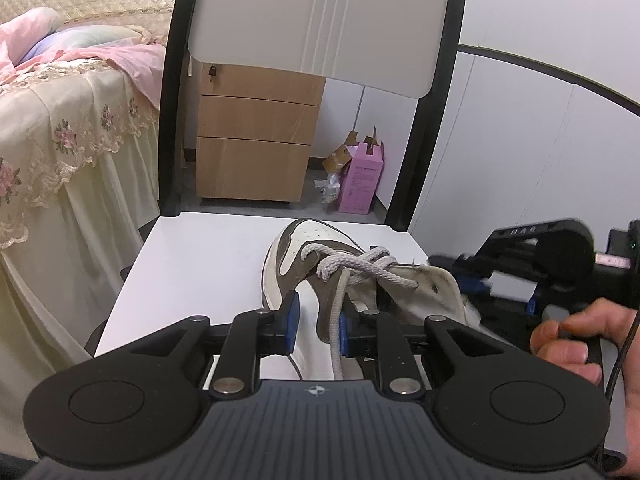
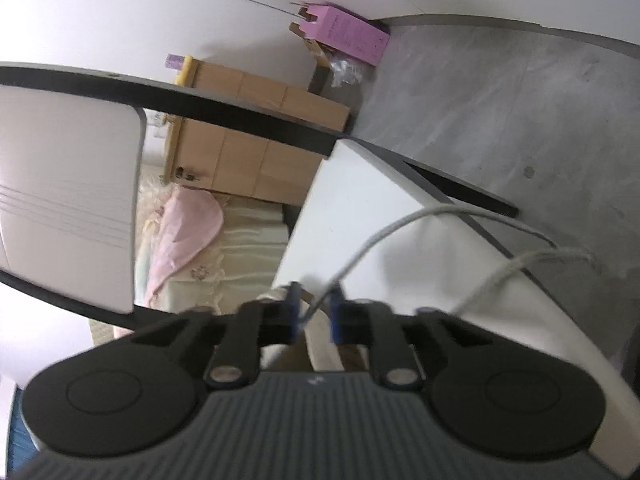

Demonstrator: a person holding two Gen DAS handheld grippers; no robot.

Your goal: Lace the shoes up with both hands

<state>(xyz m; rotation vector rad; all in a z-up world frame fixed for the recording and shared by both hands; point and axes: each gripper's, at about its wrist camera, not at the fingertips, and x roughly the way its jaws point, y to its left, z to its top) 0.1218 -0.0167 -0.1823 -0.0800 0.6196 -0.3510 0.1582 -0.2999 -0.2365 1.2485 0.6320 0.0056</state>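
Shoe [image 1: 320, 276] on white worktop [image 1: 192, 264], toe pointing far, long axis running away from left hand-held gripper [image 1: 318, 326]. Lace [image 1: 336, 336] between left pads, apparently ungripped. Right hand-held gripper [image 2: 314, 314] at shoe's right, second lace strand between pads, grip unclear.

Shoe [image 1: 320, 280] on the chair seat [image 1: 192, 264]; drawer cabinet [image 1: 256, 136] behind.

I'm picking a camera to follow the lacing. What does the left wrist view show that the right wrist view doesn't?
Only left wrist: the shoe's crossed lacing over the tongue, the right gripper and the hand holding it, one lace between the left gripper's jaws.
Only right wrist: a lace strand looping off past the chair's edge.
Both: white chair seat, wooden drawers, pink box.
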